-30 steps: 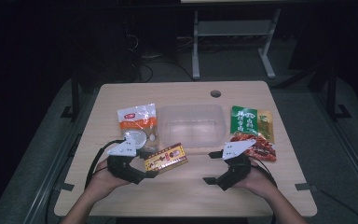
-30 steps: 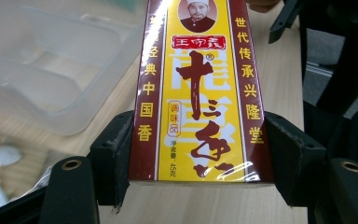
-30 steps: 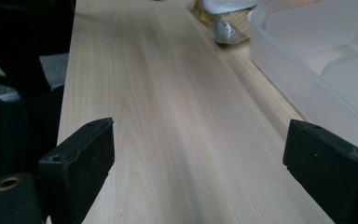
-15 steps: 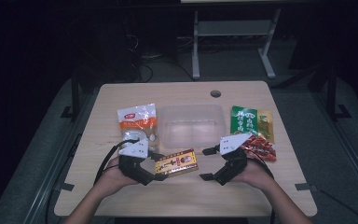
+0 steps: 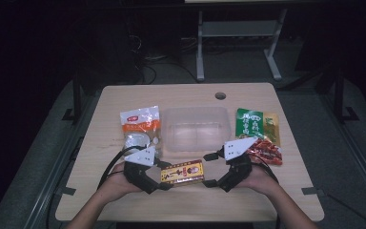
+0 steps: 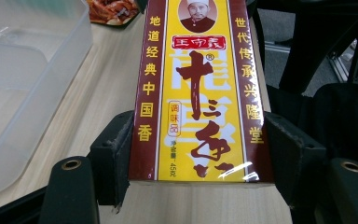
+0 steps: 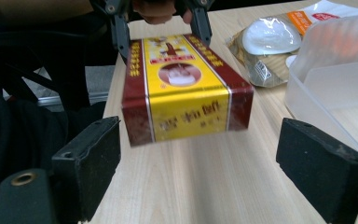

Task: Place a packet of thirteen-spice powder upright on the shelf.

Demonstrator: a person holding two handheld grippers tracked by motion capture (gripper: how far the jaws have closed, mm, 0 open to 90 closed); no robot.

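The left gripper (image 5: 158, 180) clamps the seasoning box (image 5: 182, 172) above the table (image 5: 276, 200) edge, while the right gripper (image 5: 210, 168), jaws apart, may knock it askew and loosen that end-only grip.

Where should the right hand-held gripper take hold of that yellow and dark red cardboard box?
Probably at its free end, across the two long dark red sides. The yellow and dark red cardboard box is narrow and flat-sided, the left hand-held gripper clamps its other end, and the open right hand-held gripper already faces it.

A dim lab — lone wooden table (image 5: 124, 200), cables on floor (image 5: 147, 59), metal stand (image 5: 238, 28).
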